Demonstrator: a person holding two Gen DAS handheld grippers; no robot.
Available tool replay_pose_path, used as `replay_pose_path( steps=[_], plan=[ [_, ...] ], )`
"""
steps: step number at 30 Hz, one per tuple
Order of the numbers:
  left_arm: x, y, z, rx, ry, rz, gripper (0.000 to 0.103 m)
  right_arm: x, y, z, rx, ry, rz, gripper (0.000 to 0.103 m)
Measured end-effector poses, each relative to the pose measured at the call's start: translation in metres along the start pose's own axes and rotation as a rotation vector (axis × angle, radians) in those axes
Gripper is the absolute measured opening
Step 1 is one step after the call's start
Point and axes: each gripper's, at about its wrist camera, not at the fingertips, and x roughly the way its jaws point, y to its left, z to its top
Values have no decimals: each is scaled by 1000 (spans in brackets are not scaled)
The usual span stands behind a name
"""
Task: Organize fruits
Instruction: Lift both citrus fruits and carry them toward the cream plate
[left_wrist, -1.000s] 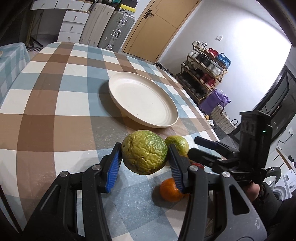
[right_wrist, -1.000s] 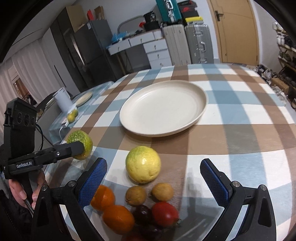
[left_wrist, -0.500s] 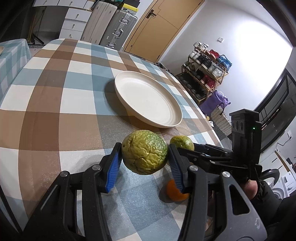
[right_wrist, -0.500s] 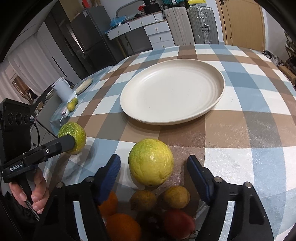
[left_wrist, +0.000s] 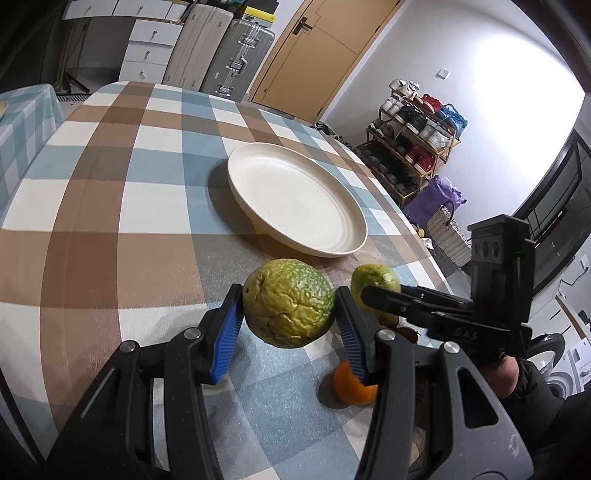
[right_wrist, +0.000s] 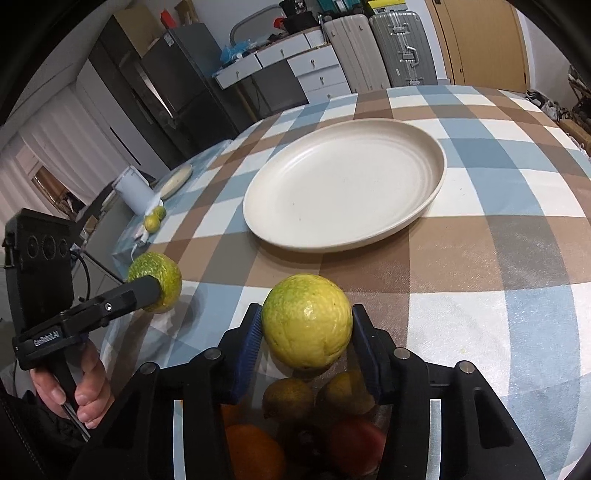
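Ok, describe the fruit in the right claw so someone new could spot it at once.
Start at the big cream plate on the checked tablecloth. Just in front of it, the right claw grips a yellow-green fruit above the pile of small fruit. It is smoother and yellower than the wrinkled green fruit in the left claw.

- Indoor light is even and fairly bright; the checked tablecloth (left_wrist: 122, 206) reads clearly in both views.
- Big blown-out glare on the white wall (left_wrist: 517, 74), upper right of the left wrist view.
- Soft shadow hugs the left side of the plate (left_wrist: 295, 199).
- Heavy fisheye bending, with dark vignette corners.
- Nearby fruit under the right wrist camera looks dim and a bit soft.
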Motion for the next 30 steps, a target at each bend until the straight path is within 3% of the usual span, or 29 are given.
replay_pose_path(
  steps=[9, 17, 30],
  plan=[
    [19, -17, 34, 52, -7, 23, 47, -20, -8, 22, -10, -90, 57, 49],
    [43, -26, 89, 73, -22, 40, 47, -26, -21, 66, -18, -136, 93, 49],
    [115, -25, 145, 107, 38, 76, 47, 15, -55, 140, 43, -121, 161, 49]
  ],
)
